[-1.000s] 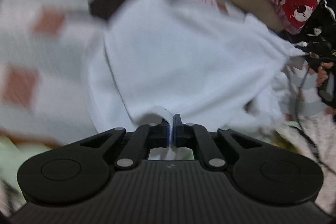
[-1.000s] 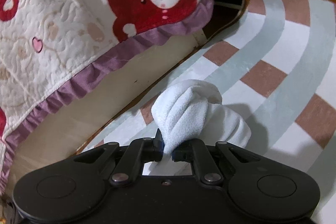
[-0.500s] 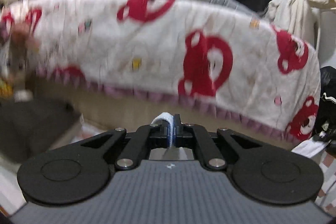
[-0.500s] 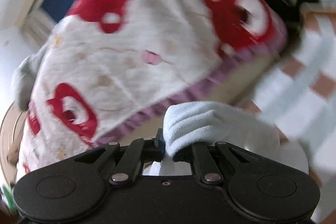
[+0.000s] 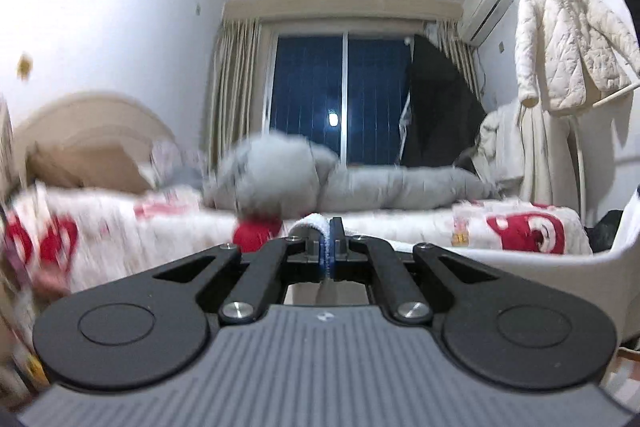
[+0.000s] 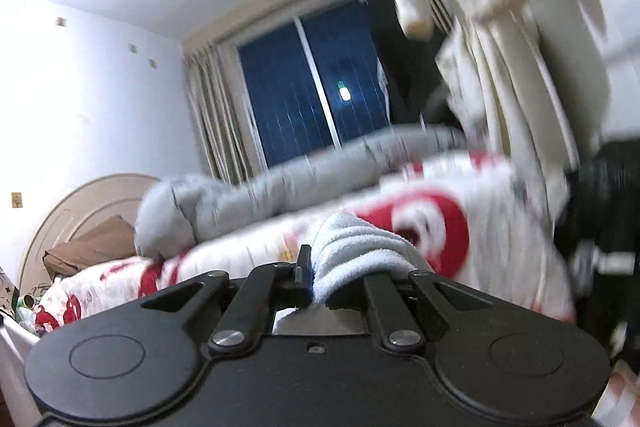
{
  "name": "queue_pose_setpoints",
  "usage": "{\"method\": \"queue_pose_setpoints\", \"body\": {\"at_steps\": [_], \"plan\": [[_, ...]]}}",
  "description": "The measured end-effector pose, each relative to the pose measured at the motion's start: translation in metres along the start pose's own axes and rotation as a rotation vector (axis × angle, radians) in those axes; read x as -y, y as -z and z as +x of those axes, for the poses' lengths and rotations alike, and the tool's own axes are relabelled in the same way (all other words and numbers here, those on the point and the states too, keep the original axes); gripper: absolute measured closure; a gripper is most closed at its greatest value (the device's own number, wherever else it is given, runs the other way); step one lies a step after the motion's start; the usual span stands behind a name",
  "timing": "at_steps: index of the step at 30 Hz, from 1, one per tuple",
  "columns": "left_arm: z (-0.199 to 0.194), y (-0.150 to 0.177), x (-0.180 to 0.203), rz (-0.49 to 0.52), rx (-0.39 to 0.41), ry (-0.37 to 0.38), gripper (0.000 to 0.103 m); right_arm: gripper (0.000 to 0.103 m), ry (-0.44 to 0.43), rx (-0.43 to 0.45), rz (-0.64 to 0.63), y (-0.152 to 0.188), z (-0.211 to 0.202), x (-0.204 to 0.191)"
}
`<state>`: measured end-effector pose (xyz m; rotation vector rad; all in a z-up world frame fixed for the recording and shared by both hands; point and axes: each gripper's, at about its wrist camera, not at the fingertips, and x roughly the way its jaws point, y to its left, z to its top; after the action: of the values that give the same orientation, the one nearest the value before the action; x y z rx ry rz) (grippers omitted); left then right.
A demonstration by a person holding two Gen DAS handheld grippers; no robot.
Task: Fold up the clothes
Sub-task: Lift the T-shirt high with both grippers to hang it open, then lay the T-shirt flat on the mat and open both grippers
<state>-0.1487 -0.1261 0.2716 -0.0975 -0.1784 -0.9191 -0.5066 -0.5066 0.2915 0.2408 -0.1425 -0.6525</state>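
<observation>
A bedroom with a red-bear quilt (image 5: pixel 520 231) on the bed; left claw (image 5: pixel 329 247) and right claw (image 6: pixel 316 279) each clench white cloth (image 6: pixel 352 247).

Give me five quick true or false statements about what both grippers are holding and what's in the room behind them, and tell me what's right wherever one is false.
1. The left gripper is shut on a thin edge of the white garment. True.
2. The right gripper is open and empty. False: it is shut on a thick bunch of the white garment.
3. A grey puffy coat lies on the bed, in front of the window. True.
4. The quilt on the bed is plain blue. False: it is white with red bear prints.
5. A cream quilted jacket hangs at the right of the left wrist view. True.
</observation>
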Motion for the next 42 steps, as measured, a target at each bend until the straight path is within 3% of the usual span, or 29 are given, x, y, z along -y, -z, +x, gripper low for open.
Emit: {"method": "queue_pose_setpoints", "body": {"at_steps": [3, 6, 9, 13, 16, 19, 22, 26, 27, 28, 29, 30, 31, 35, 39, 42], "plan": [[-0.028, -0.022, -0.004, -0.066, 0.015, 0.044, 0.101, 0.096, -0.012, 0.031, -0.004, -0.025, -0.028, -0.008], [-0.06, -0.018, -0.009, -0.11, 0.001, 0.069, 0.101, 0.096, -0.019, 0.017, -0.004, -0.023, -0.061, -0.011], [-0.086, 0.017, -0.007, -0.084, -0.046, 0.054, 0.101, 0.096, -0.027, -0.069, -0.028, 0.009, -0.074, -0.01], [-0.088, 0.088, -0.012, -0.079, -0.208, -0.001, 0.101, 0.096, -0.042, -0.224, -0.04, 0.069, -0.07, -0.001], [-0.058, 0.139, -0.027, -0.088, -0.337, -0.047, 0.101, 0.096, -0.056, -0.373, 0.039, 0.124, -0.038, 0.023], [-0.012, 0.176, -0.043, -0.112, -0.41, -0.066, 0.101, 0.096, -0.037, -0.487, 0.147, 0.166, 0.009, 0.049], [0.048, 0.21, -0.049, -0.079, -0.444, -0.095, 0.101, 0.096, 0.02, -0.535, 0.171, 0.193, 0.066, 0.065], [0.14, 0.272, -0.055, -0.11, -0.465, -0.104, 0.098, 0.095, 0.132, -0.574, 0.148, 0.23, 0.153, 0.084], [0.159, 0.291, -0.057, -0.121, -0.49, -0.11, 0.097, 0.09, 0.144, -0.58, 0.156, 0.241, 0.174, 0.09], [0.176, 0.312, -0.059, -0.128, -0.529, -0.126, 0.089, 0.074, 0.156, -0.585, 0.164, 0.252, 0.195, 0.095], [0.192, 0.332, -0.061, -0.135, -0.569, -0.143, 0.078, 0.062, 0.161, -0.601, 0.161, 0.266, 0.21, 0.1], [0.199, 0.351, -0.062, -0.143, -0.608, -0.169, 0.05, 0.041, 0.167, -0.618, 0.159, 0.28, 0.225, 0.105], [0.201, 0.368, -0.062, -0.15, -0.646, -0.202, 0.044, 0.038, 0.206, -0.634, 0.132, 0.298, 0.232, 0.108], [0.162, 0.426, -0.07, -0.23, -0.795, -0.203, 0.044, 0.037, 0.339, -0.734, 0.046, 0.363, 0.234, 0.122], [0.103, 0.46, -0.074, -0.256, -0.927, -0.201, 0.043, 0.037, 0.352, -0.796, 0.106, 0.405, 0.191, 0.14], [0.072, 0.47, -0.082, -0.313, -1.018, -0.246, 0.043, 0.038, 0.355, -0.836, 0.149, 0.427, 0.148, 0.15]]}}
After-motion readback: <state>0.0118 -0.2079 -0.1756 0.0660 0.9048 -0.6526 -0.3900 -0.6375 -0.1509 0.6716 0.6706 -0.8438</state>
